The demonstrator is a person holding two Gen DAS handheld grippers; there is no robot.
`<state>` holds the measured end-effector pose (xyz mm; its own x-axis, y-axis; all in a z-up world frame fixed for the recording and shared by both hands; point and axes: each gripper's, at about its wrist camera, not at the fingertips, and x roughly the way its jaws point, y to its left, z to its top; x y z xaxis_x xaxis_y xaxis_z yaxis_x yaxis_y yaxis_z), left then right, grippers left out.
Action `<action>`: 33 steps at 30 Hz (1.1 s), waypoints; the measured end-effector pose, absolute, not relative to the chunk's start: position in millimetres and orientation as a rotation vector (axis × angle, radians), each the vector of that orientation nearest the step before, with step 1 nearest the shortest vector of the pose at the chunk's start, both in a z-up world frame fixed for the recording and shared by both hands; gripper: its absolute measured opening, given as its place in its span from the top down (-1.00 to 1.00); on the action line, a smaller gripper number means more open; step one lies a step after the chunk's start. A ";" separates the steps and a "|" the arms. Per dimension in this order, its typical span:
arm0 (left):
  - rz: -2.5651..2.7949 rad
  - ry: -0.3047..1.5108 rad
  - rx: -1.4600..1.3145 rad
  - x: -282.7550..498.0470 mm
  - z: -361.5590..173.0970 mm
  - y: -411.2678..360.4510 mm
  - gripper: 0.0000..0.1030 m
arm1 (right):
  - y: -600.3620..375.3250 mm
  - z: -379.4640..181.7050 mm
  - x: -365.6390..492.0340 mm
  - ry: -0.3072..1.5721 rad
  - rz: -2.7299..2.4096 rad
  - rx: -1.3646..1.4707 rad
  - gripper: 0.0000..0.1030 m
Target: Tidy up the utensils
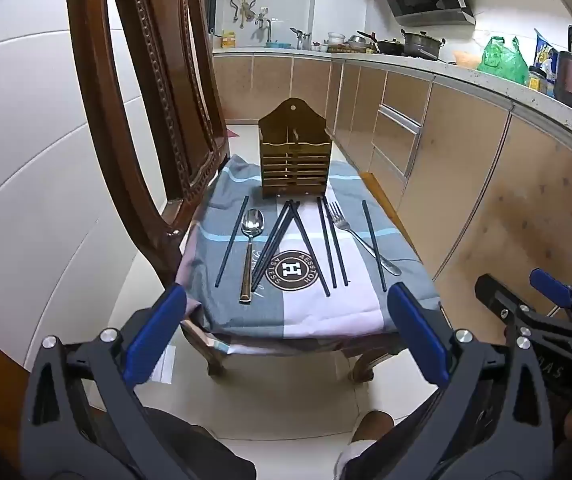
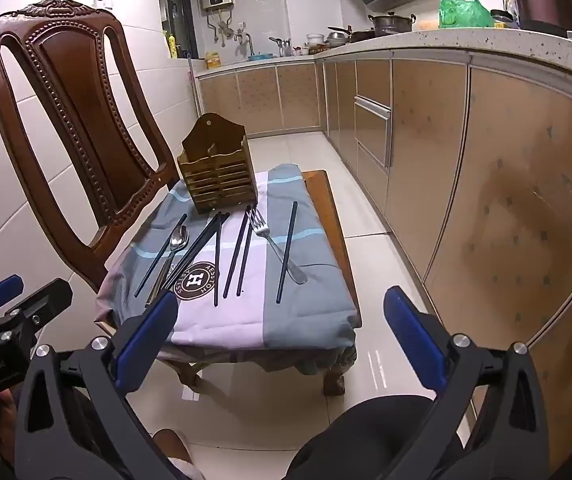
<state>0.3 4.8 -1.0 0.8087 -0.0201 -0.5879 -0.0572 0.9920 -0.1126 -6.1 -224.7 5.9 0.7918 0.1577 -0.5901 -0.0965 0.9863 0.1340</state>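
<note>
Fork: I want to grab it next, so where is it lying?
In both views the fork lies right of centre on the cloth, tines toward the wooden holder, with a lone chopstick crossing its handle.

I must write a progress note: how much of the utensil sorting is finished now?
Nothing looks done: the wooden holder appears empty. Nothing is in hand; the left gripper and right gripper are both open, short of the table. Left: spoon, fork and all the chopsticks lie on the cloth.

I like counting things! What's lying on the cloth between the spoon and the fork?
Between the spoon and the fork lie only dark chopsticks: a crossed bunch, then a straight pair beside the fork. Both wrist views show it.
</note>
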 end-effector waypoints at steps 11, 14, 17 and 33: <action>0.046 0.644 -0.069 -2.9 0.3 -2.1 -0.92 | -228.0 2.0 -11.6 0.629 0.129 0.095 -0.95; 0.048 0.644 -0.069 -3.0 0.3 -1.2 -0.92 | -229.3 9.8 -11.7 0.626 0.129 0.089 -0.95; 0.050 0.645 -0.075 -4.1 -0.4 0.4 -0.92 | -228.9 12.4 -12.4 0.621 0.130 0.087 -0.95; 0.058 0.653 -0.072 -4.8 -1.5 0.3 -0.92 | -227.0 13.7 -13.0 0.619 0.132 0.076 -0.95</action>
